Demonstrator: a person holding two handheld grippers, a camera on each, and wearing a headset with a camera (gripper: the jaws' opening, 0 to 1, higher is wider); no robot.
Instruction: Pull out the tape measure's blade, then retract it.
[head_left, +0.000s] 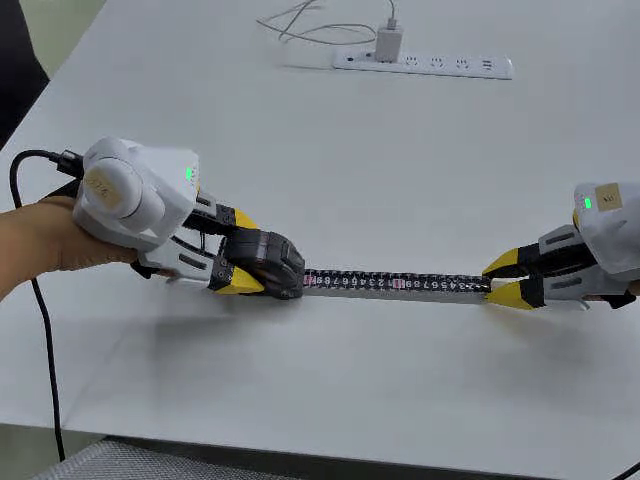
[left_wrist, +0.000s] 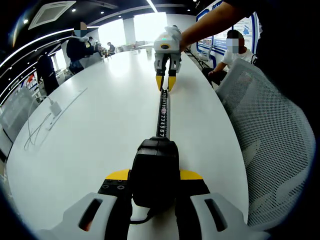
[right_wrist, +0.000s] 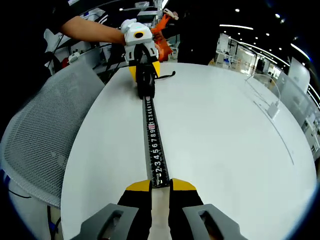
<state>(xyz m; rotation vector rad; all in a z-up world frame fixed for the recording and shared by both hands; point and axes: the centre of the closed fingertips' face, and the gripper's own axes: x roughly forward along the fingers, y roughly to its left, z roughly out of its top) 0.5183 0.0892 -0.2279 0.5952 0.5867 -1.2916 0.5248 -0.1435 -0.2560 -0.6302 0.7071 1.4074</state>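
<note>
The left gripper (head_left: 245, 252) clamps the tape measure (left_wrist: 155, 172), a hard, compact body that should sit firm between its jaws. Ahead, the blade (head_left: 400, 283) lies flat along the table (head_left: 400, 150), reaching the right gripper (head_left: 503, 280), which pinches its tip. Thin and springy, the blade probably recoils fast, so the tip is the place to hold.
</note>
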